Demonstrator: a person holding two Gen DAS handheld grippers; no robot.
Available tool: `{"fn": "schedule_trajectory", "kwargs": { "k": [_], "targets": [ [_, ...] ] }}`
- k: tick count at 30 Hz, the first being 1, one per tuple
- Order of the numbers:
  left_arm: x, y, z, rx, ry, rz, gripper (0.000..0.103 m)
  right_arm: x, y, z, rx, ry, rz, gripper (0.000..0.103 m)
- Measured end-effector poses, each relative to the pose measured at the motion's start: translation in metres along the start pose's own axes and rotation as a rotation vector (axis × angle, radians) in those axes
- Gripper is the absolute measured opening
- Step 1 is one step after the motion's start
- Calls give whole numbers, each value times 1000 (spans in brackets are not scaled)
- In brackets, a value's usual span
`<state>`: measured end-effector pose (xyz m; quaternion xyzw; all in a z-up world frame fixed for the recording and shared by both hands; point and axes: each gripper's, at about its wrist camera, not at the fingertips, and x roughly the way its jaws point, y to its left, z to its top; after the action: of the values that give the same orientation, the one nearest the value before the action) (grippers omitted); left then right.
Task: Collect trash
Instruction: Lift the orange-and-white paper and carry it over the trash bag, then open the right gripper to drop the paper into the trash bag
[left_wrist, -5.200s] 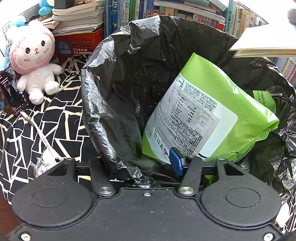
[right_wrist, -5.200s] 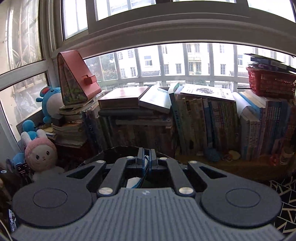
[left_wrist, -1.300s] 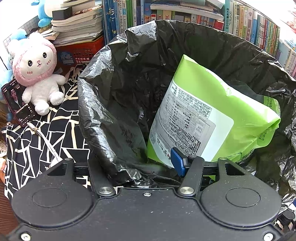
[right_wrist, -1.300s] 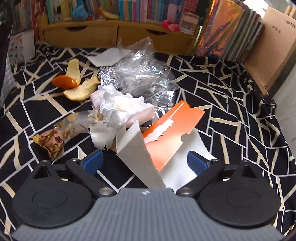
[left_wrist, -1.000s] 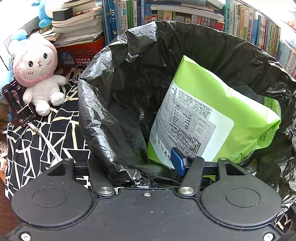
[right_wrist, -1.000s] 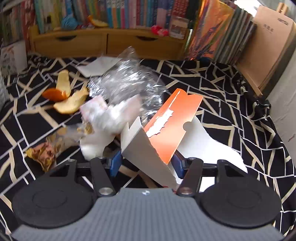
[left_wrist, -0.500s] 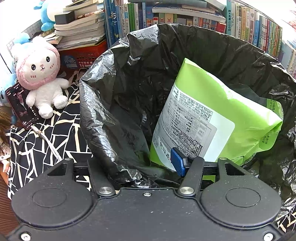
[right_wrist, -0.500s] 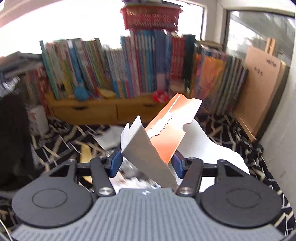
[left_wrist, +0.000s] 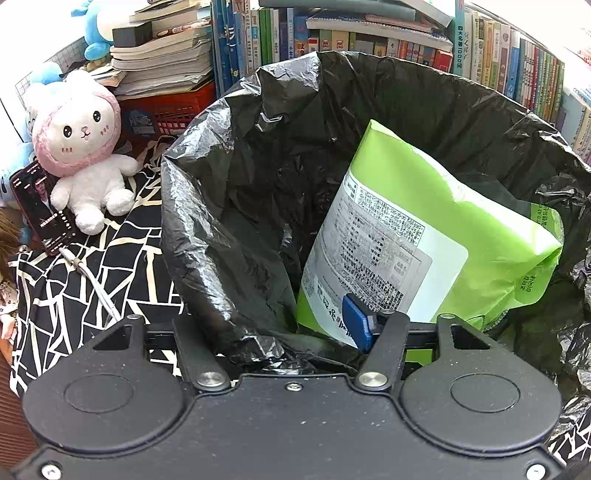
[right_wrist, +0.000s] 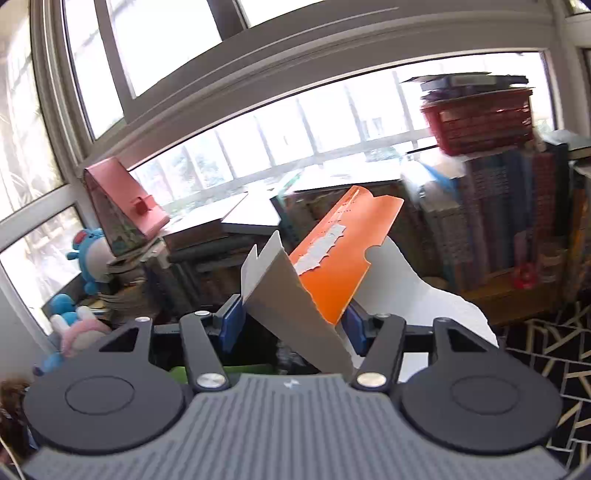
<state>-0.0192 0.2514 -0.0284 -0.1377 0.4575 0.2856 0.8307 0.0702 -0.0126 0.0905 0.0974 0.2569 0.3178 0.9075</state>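
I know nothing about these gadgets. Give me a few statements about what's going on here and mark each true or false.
1. The right gripper holds torn orange-and-white cardboard. True.
2. The black trash bag is empty. False: a green package stands in it.
3. A pink-hooded plush bunny sits beside the bag. True.
4. The left gripper holds an orange peel. False: its jaws, now opening, straddle the bag's rim.

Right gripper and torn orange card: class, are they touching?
Touching. The right wrist view shows the right gripper with both blue pads pressed against the torn orange card.
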Motion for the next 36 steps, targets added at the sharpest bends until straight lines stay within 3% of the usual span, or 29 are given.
{"fn": "schedule_trajectory", "kwargs": {
  "k": [4,9,14,23,36],
  "targets": [
    [-1,1,-2,3,-3,-8,60,27,35,2,24,65,118,61],
    [-1,2,-3,0,-8,-13,61,59,59,-11,110,214,227,61],
    [-1,2,-4,-11,-11,-19,62,82,54,-30,163,336,204,61],
    [-1,5,-3,-13,-10,-32,63,106,65,-43,112,433,133,59],
    [0,5,-3,-19,-14,-36,63,147,60,-56,206,569,95,59]
  ]
}}
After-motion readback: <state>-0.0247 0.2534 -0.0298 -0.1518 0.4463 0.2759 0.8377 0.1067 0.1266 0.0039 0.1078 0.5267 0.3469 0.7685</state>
